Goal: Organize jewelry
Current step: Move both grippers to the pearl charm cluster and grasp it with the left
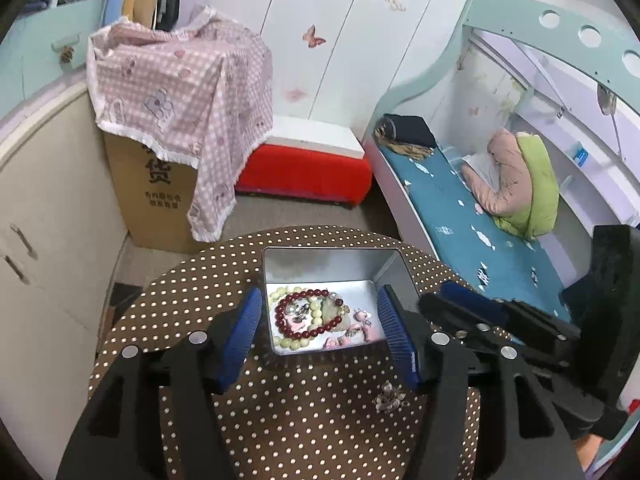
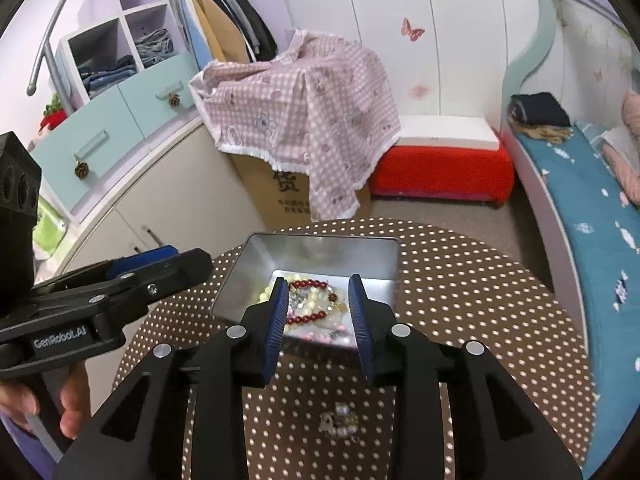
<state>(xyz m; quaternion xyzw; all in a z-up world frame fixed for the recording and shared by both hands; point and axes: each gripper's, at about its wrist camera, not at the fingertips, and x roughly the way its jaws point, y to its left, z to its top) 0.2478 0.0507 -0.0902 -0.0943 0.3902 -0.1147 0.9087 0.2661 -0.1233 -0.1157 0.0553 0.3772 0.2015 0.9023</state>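
A round table (image 1: 192, 292) covered in brown cloth with pale dots fills the near part of both views. On it stands an open metal tin (image 1: 332, 264), the landmark here. Inside the tin lie a dark red bead bracelet (image 1: 310, 314), a ring of pale green beads (image 1: 280, 296) and small pink pieces (image 1: 362, 322). A small silvery brooch (image 1: 390, 398) sits on the cloth in front of the tin, apart from it.

The left gripper (image 1: 320, 334) hangs over the tin's near edge, its blue pads spread wide with nothing between them but the view of the tin. The right gripper (image 2: 318, 320) hovers over the same near edge, its jaws parted more narrowly and also empty.

Behind the tin, on the floor, stands a cardboard box (image 1: 156, 196) draped with a pink checked cloth (image 1: 180, 96). Right of the box, still behind the tin, is a red bench (image 1: 304, 174) with a white top, against white wardrobe doors (image 1: 332, 32) with butterfly stickers. To the tin's right runs a bed (image 1: 452, 224) with a blue cover and a folded pink and green quilt (image 1: 520, 184). To the tin's left are cream cabinets (image 1: 52, 208), with pale blue drawers (image 2: 108, 120) and open shelves above them.
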